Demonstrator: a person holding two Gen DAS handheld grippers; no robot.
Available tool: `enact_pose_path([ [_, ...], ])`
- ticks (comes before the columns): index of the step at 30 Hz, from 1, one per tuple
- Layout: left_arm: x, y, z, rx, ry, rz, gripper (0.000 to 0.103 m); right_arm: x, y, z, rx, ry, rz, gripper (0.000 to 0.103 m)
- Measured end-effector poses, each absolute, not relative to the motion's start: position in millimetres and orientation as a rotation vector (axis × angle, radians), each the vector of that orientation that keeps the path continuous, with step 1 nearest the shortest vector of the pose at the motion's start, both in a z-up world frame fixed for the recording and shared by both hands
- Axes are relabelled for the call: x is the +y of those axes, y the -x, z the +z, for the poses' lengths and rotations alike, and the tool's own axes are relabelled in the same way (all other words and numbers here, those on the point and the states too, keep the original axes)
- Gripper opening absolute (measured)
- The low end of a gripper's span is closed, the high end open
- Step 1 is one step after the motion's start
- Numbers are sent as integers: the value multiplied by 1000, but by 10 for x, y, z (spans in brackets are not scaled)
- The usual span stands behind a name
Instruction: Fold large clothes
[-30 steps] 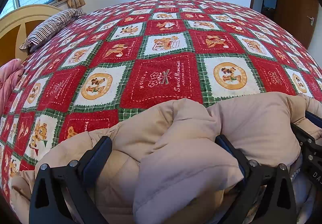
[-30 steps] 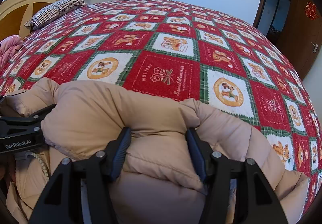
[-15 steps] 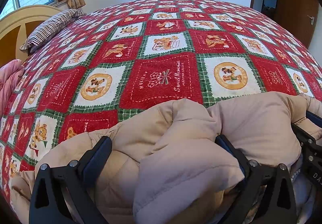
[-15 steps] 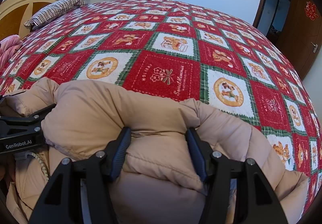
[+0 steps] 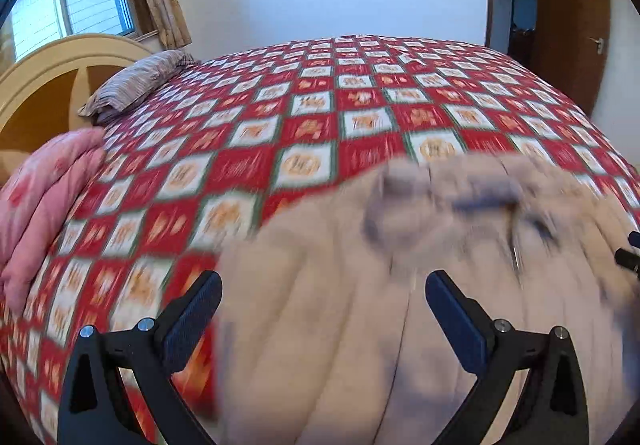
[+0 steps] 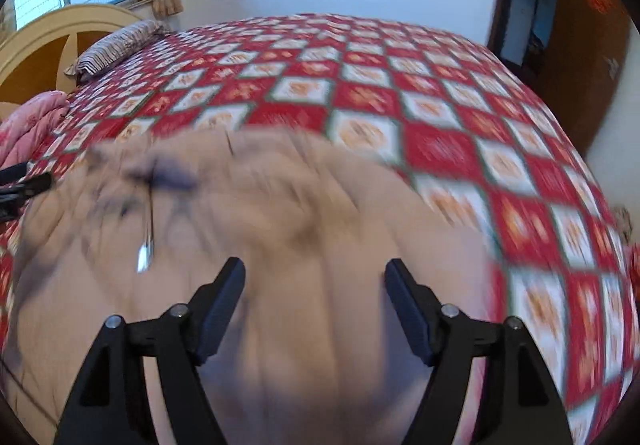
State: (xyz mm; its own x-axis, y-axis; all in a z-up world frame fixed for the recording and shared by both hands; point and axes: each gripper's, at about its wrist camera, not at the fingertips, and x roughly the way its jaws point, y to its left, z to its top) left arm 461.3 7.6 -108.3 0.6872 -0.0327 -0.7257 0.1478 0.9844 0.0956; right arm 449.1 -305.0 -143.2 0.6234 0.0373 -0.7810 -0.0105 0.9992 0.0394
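A beige quilted down coat (image 5: 360, 325) lies spread across the near part of a bed covered by a red-and-white patchwork quilt (image 5: 320, 125), filling the lower centre and right of the left wrist view and the lower centre and left of the right wrist view; both pictures are smeared by motion. The left hand-held gripper (image 5: 322, 309) stands wide open at the bottom of its frame, nothing pinched between its pads. The right hand-held gripper (image 6: 316, 299) is spreading its jaws, the coat lying beneath and beyond them, not clamped. A metal zipper pull (image 6: 145, 245) glints at centre left of the right wrist view. A striped pillow (image 5: 136, 83) and a yellow headboard (image 5: 48, 61) sit at upper left, a pink comforter (image 5: 44, 201) at the left edge. The step in hand looks like letting go after a fold. Next, each gripper would need to find a fresh edge or sleeve of the coat and close on it before the next fold.
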Motion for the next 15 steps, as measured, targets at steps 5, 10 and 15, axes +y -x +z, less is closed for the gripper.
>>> enact_pose_path([
  [5,484,-3673,-1268,828,-126,-88,102,-3297,-3480,-1510,929,-93,0,77],
  [10,676,-2940,-1535,869,-102,-71,102,-3337,-2677,-1591,941,-112,-29,81],
  [15,734,-2423,-1728,880,-109,-50,102,-3309,-2177,-1689,945,-149,-30,81],
])
